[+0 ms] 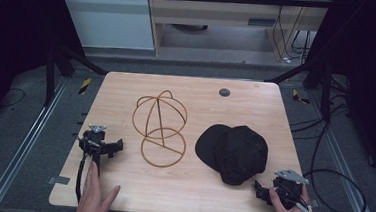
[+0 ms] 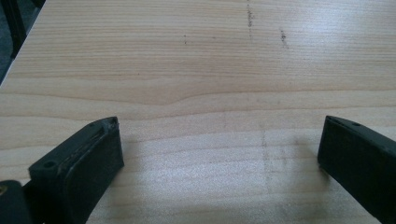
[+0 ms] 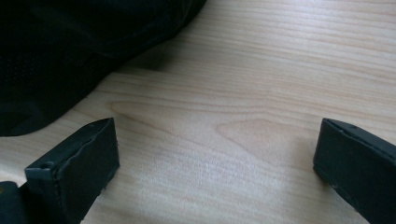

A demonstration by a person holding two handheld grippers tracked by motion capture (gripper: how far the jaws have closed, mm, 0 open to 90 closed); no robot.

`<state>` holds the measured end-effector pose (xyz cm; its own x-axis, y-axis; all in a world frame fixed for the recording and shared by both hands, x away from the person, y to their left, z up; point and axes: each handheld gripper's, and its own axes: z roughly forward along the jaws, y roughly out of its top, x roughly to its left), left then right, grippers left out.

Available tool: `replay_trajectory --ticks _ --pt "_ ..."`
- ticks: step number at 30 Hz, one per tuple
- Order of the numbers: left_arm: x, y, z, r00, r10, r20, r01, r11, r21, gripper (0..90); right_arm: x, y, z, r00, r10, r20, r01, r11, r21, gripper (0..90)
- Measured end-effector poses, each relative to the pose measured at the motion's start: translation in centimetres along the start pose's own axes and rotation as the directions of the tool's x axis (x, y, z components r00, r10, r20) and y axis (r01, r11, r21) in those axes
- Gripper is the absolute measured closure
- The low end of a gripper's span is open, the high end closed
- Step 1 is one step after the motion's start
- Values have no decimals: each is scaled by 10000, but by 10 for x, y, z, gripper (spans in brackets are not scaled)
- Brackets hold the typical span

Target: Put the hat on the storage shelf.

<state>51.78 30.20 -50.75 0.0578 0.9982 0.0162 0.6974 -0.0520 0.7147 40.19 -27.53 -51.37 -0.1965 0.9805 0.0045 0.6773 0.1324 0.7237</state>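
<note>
A black cap (image 1: 235, 152) lies on the right half of the wooden table (image 1: 192, 94). Left of it stands a copper-coloured wire hat stand (image 1: 159, 126), a domed frame on a round base. My left gripper (image 1: 104, 146) rests on the table near its left edge, open, with bare wood between its jaws (image 2: 219, 140). At the front right corner my right gripper (image 1: 263, 190) sits open, just in front of the cap. The right gripper view has the cap's dark fabric (image 3: 70, 51) at upper left, apart from the jaws.
A small dark round disc (image 1: 224, 92) is set into the table at the back right. Cables (image 1: 337, 194) trail on the floor to the right. Metal rails run along both sides of the table. A person's hands hold both grippers from the front edge.
</note>
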Motion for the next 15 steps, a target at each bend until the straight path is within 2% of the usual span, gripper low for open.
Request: replay_trajectory --ticks 5,8,10,12,13,15 --pt "0 0 0 10000 3 4 -3 10000 3 0 0 3 3 9999 -128 -95 128 9999 5 5" --pt "0 0 0 10000 2 2 -2 10000 1 0 -1 6 3 9996 -197 -211 198 9998 58 42" --pt "0 0 0 10000 0 1 0 10000 0 0 -1 9 2 9984 -144 -550 155 9997 209 67" --pt "0 0 0 10000 0 19 0 10000 12 0 -1 13 -1 9969 -367 -690 393 9985 373 66" --pt "0 0 0 10000 3 21 -3 10000 13 0 0 18 -5 9935 -845 -758 889 9944 572 72" --pt "1 0 0 9999 92 115 -93 10000 23 0 0 21 -8 9925 -922 -803 979 9927 704 73"
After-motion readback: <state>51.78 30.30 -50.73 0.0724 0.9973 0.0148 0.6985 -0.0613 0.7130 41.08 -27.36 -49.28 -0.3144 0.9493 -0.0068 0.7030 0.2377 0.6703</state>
